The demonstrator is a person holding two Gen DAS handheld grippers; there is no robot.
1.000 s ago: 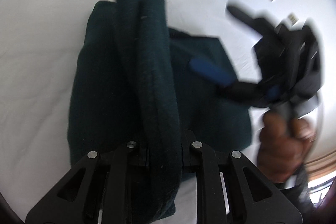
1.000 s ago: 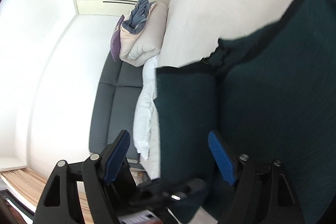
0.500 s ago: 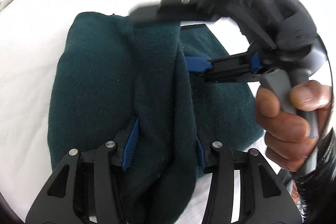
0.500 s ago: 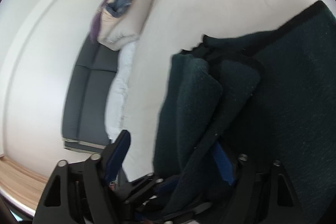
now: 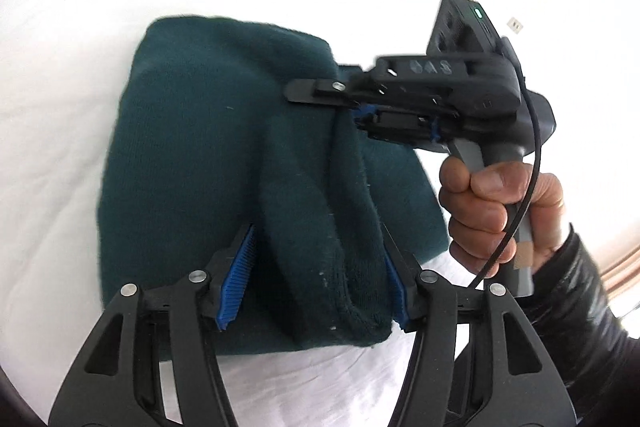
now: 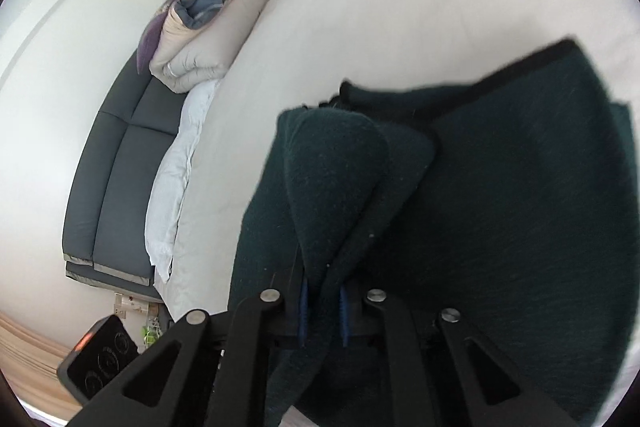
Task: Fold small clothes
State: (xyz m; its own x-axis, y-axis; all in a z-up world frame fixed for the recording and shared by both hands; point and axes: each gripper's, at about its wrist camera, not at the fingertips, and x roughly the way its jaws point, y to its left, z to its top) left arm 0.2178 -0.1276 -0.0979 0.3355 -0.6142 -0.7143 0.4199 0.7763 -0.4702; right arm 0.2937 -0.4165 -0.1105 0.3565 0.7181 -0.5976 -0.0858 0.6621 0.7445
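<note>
The dark green fleece garment (image 5: 192, 167) lies on the white bed (image 5: 60, 75). Right gripper (image 6: 323, 311) has just clamped onto its raised ridge; left gripper (image 5: 316, 279) has just been opening, jaws slack around the ridge's near end.

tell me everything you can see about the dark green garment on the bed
The dark green garment is a thick, fuzzy knit, partly folded on the white bed sheet, with a raised ridge of cloth running along it. The right gripper, whose jaws have just been closing, is shut on that ridge. The left gripper, whose jaws have just been opening, straddles its near end without visibly pinching it. A darker trim edges one side.
</note>
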